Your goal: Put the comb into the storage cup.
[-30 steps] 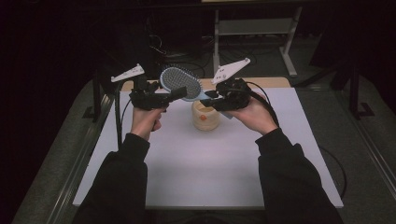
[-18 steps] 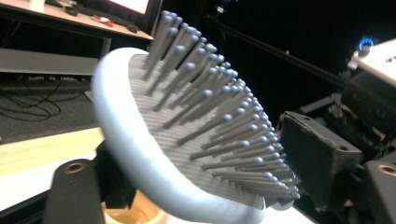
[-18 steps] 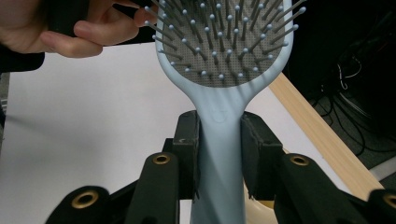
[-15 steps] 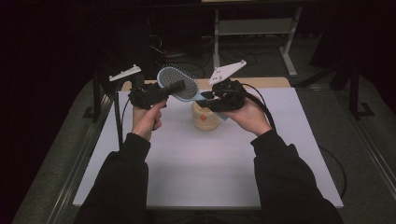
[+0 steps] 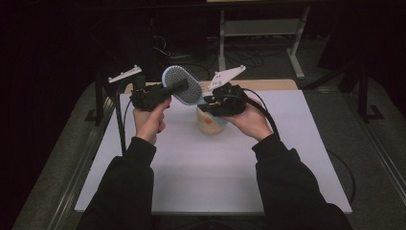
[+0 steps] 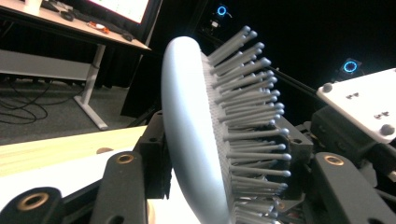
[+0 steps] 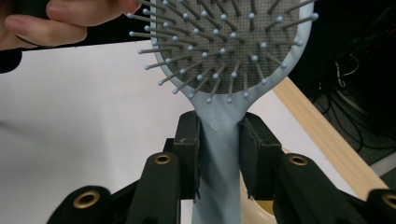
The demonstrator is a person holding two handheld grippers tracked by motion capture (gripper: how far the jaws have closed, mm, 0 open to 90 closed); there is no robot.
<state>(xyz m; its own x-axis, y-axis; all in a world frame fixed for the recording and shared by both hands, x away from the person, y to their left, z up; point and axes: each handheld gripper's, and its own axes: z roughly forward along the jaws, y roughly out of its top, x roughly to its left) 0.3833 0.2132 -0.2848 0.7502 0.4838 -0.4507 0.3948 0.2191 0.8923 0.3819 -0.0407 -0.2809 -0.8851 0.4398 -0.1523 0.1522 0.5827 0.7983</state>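
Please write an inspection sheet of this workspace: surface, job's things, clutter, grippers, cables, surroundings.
Surface: white table top, wooden strip at its far edge.
Job's things: light blue hairbrush held above the table, bristles toward the person; beige cup standing below it.
Clutter: nothing seen.
Grippers: right gripper shut on the brush handle; left gripper has just been closing, its jaws on either side of the brush head.
Cables: black cable trailing from the right gripper.
Surroundings: dark room, desk frame behind, floor cables.
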